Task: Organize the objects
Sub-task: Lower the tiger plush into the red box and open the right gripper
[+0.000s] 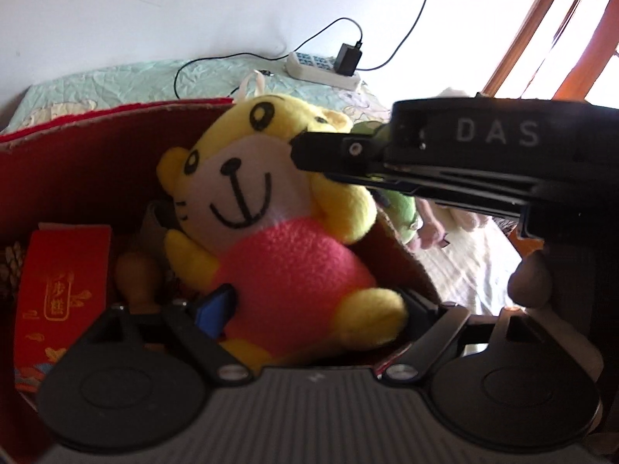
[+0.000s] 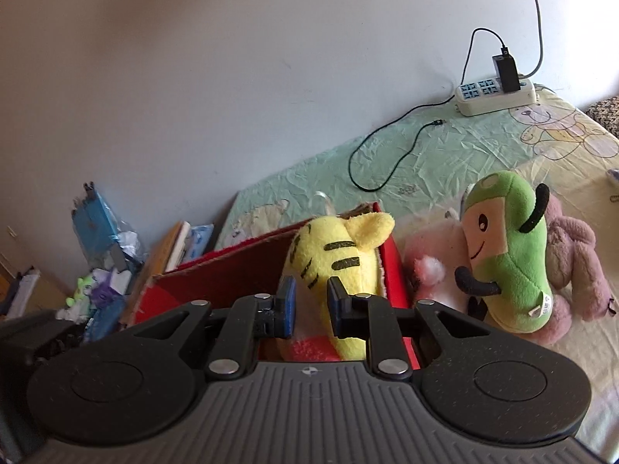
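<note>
A yellow tiger plush (image 1: 278,232) in a pink shirt leans face-up inside a red cardboard box (image 1: 77,178). My left gripper (image 1: 317,305) is open, its blue-padded fingers (image 1: 216,307) standing on either side of the plush's lower body. Reaching in from the right, my right gripper (image 1: 300,152) is shut on the side of the tiger's head. In the right wrist view the tiger plush (image 2: 340,255) shows its striped yellow head, pinched between the narrow pads of the right gripper (image 2: 311,305), above the red box (image 2: 216,270).
The box also holds a red printed packet (image 1: 58,301) and a wooden piece (image 1: 135,274). A green plush (image 2: 506,251) and a pink plush (image 2: 572,255) lie on the bed right of the box. A power strip (image 2: 495,94) with cables sits by the wall. Clutter (image 2: 100,255) lies at the left.
</note>
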`<state>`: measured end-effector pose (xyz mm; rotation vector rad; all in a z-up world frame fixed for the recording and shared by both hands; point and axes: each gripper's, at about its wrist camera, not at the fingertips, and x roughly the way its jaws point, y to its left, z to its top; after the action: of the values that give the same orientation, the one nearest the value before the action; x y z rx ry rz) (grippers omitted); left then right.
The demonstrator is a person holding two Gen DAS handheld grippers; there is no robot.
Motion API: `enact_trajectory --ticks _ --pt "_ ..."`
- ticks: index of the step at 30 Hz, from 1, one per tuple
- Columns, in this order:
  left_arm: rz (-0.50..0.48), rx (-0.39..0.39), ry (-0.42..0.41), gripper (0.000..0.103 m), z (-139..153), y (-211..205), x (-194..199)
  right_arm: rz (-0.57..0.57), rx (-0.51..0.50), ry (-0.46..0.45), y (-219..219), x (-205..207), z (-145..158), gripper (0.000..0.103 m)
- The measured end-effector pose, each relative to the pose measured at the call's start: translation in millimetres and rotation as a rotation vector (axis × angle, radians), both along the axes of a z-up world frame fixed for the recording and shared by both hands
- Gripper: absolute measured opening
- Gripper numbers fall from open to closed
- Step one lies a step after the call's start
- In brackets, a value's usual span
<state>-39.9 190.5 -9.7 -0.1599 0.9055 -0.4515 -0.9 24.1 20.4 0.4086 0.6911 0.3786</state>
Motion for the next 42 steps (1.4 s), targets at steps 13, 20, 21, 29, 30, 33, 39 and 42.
enact_trajectory --ticks 13,20,21,29,30,33,39,42 --pt "0.08 0.167 0.003 0.091 28.6 -15.8 -8.7 -0.006 -0.003 -0.032 -19.2 -20.0 9.5 0.023" --pt "0.156 0.236 -0.002 0.091 42.4 -20.1 -14.8 -0.02 -0.019 -0.032 -31.7 -32.2 8.3 0.028" --pt "0.164 0.241 -0.004 0.091 43.9 -21.8 -16.4 -0.02 -0.021 -0.032 -33.8 -33.7 8.2 0.03" --pt "0.225 0.31 -0.042 0.092 60.4 -44.4 -31.0 -0.008 -0.011 -0.033 -54.1 -42.8 8.6 0.031" --pt "0.234 0.321 -0.046 0.092 61.6 -47.9 -31.9 -0.003 -0.012 -0.035 -56.6 -43.7 9.4 0.031" --pt "0.265 0.337 -0.034 0.092 63.7 -56.0 -32.0 0.009 -0.017 -0.038 -64.9 -44.1 12.4 0.031" --pt "0.342 0.383 -0.01 0.093 63.9 -72.7 -30.2 0.046 -0.027 -0.042 -83.4 -43.4 14.3 0.031" --pt "0.375 0.397 0.001 0.093 63.9 -81.7 -30.3 0.066 -0.028 -0.043 -91.6 -41.2 14.6 0.031"
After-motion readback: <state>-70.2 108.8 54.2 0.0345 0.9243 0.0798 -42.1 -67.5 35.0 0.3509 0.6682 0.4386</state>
